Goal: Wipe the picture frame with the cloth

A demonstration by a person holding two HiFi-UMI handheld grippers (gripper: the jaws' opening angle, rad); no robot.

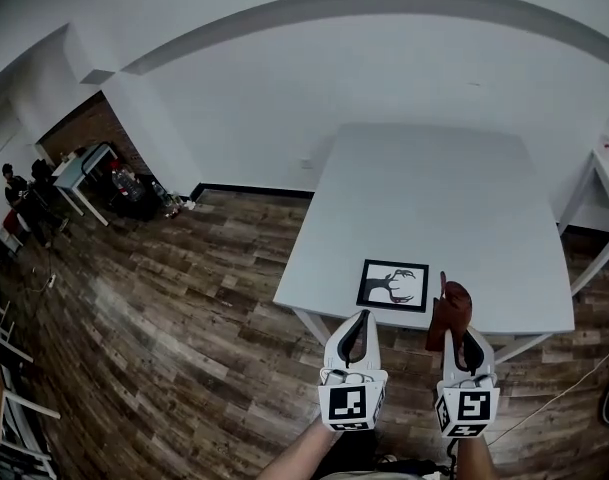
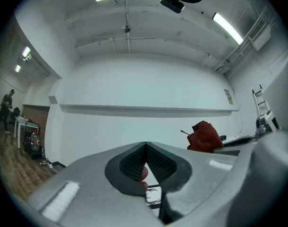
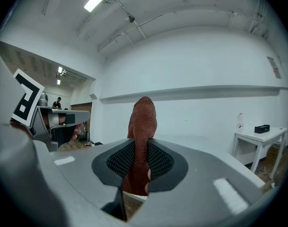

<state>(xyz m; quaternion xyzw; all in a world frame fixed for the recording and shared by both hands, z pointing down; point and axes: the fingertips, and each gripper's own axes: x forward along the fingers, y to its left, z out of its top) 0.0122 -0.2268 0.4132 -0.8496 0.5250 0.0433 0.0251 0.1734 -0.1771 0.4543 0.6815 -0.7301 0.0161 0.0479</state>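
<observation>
Nearest, right gripper (image 1: 460,334) clamped on rust-brown cloth (image 1: 451,311), held up just right of picture frame (image 1: 393,285); left gripper (image 1: 361,317) closed, empty, just on near side of frame. Frame lying flat on worktop (image 1: 434,188). Best to lower cloth flat, press lightly, steady frame with left gripper.

White table (image 1: 434,198) on wood floor (image 1: 184,298) — a person (image 1: 11,183) far left, small side table (image 3: 257,135)

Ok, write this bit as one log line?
right gripper: shut on cloth | left gripper: shut, empty | picture frame: flat on table
</observation>
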